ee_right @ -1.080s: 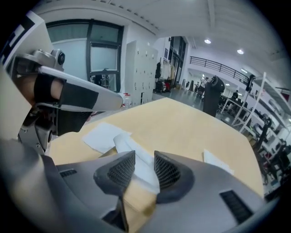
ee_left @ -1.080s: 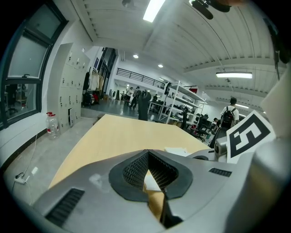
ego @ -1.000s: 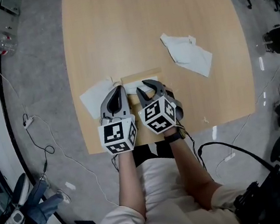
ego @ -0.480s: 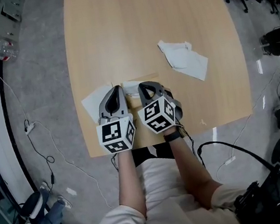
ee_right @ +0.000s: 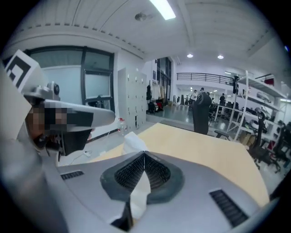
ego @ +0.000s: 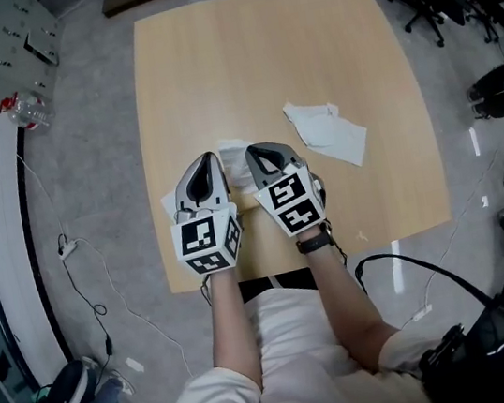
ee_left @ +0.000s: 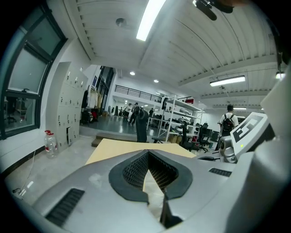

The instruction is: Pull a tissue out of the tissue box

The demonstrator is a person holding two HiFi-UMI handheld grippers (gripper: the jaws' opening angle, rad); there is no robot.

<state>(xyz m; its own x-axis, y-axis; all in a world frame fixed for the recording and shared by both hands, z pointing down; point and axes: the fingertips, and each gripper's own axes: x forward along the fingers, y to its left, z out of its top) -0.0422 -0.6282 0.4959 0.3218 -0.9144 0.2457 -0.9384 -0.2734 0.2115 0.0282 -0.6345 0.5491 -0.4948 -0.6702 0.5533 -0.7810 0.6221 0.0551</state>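
Right gripper [ego: 257, 152] clenched on a white tissue [ee_right: 132, 139], pinched between the pads and protruding past the tips, above the near part of the wooden counter [ego: 258, 62]. Left gripper [ego: 210, 160] just beside it, tips closed on a pale sheet [ee_left: 153, 195] of uncertain kind. Crumpled tissue [ego: 326, 132] lying loose on the counter to the right, well apart from both grippers.

A light wooden table [ego: 212, 69] fills the frame's centre. A crumpled white tissue [ego: 327, 134] lies right of centre, and a flat white tissue [ego: 169, 203] lies at the lower left.
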